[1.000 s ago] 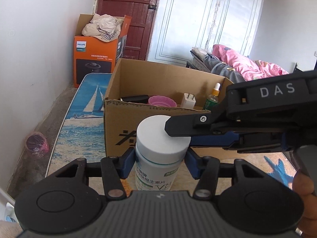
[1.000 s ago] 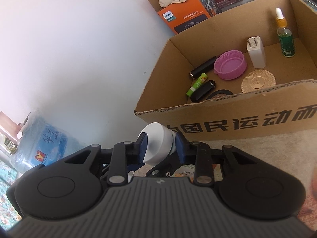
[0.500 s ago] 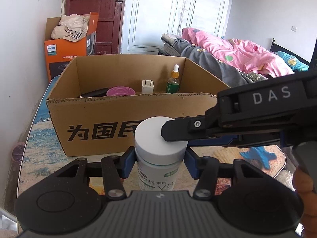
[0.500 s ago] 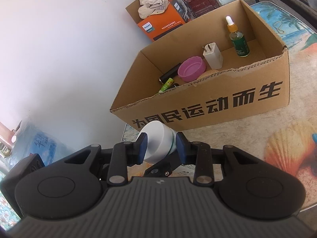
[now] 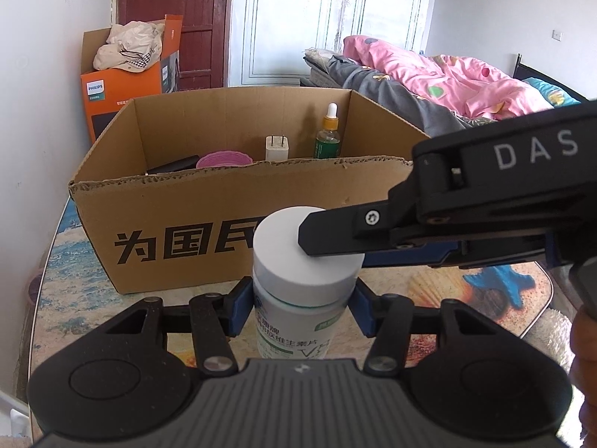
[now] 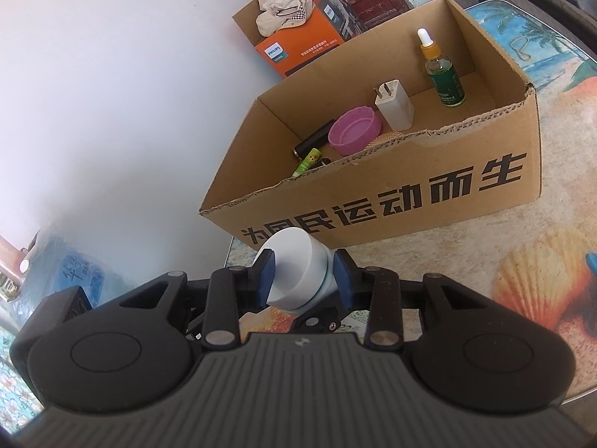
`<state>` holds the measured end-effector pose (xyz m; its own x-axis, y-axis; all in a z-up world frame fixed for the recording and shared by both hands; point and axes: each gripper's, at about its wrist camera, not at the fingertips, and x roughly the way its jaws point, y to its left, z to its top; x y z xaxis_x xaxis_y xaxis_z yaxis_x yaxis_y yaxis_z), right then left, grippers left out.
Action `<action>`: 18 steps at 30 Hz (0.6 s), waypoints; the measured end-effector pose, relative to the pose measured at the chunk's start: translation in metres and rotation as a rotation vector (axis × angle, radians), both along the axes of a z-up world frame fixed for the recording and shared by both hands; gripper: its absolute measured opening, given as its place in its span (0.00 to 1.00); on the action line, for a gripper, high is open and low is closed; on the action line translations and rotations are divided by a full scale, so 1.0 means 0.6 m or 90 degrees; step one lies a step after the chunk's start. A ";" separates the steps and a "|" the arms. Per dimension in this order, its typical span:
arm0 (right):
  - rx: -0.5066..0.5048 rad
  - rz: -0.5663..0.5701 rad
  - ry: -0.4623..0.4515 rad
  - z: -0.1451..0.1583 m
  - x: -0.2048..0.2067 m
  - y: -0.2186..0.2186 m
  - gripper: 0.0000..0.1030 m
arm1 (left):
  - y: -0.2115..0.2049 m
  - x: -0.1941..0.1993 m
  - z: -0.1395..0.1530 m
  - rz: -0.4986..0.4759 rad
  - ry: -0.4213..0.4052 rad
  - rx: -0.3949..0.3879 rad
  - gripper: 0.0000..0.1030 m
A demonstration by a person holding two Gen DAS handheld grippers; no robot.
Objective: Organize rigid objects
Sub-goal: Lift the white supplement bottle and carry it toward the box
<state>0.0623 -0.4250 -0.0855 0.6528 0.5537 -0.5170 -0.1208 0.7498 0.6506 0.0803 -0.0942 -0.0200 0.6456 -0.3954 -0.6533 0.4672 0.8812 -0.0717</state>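
A white pill bottle [image 5: 298,310] with a white cap [image 5: 283,250] is held upright in front of an open cardboard box [image 5: 186,231]. My left gripper [image 5: 300,308] is shut on the bottle's body. My right gripper [image 6: 304,278] is shut on the bottle's cap [image 6: 294,268] and reaches in from the right in the left wrist view [image 5: 466,216]. The box [image 6: 410,201] holds a dropper bottle [image 6: 442,74], a white charger [image 6: 393,104], a pink lid [image 6: 354,130], a green tube [image 6: 308,162] and dark items.
The box stands on a table with a seashell-print cloth [image 6: 541,280]. An orange Philips box [image 5: 127,89] with cloth on top stands behind, by the white wall. A bed with pink bedding [image 5: 447,78] lies at the right.
Both grippers, still holding the bottle, have drawn back from the box and swung right, so that more of the box front and the table shows.
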 end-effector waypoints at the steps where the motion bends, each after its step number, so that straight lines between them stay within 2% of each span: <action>1: -0.001 0.000 0.000 0.000 0.000 0.000 0.34 | -0.001 0.000 0.000 -0.001 -0.001 0.001 0.54; 18: 0.000 0.005 0.001 -0.003 -0.005 0.009 0.39 | -0.002 -0.004 0.001 0.002 -0.001 -0.001 0.53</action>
